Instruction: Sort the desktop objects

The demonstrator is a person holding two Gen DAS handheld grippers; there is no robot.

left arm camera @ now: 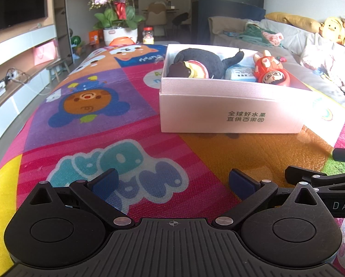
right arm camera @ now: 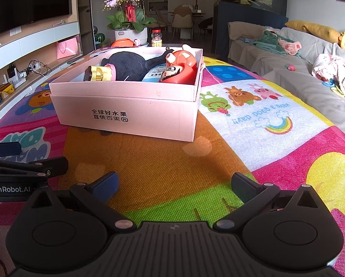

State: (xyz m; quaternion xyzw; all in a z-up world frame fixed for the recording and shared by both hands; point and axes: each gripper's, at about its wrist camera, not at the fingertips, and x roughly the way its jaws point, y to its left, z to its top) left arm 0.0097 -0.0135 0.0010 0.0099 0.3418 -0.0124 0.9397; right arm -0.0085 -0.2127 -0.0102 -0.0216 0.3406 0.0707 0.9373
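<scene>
While I watch through both wrist cameras, my left gripper (left arm camera: 172, 180) hovers low over the colourful cartoon mat (left arm camera: 91, 115), jaws spread wide and holding nothing. Moving right, a pale pink cardboard box (left arm camera: 230, 113) sits on the mat ahead, open-topped. Inside, from left to right, lie a black plush toy (left arm camera: 202, 62) with a yellow and pink end, a light blue packet (left arm camera: 240, 72), and a red roly-poly doll (left arm camera: 274, 77) with a painted face, all touching one another. Further right, my right gripper (right arm camera: 174, 184) also stands open and empty, beside the left one. I see no loose items on the mat near the box. I judge the plush soft and light, easiest pinched at its middle; the doll looks hard, smooth and slippery, best gripped across its narrower upper part.
</scene>
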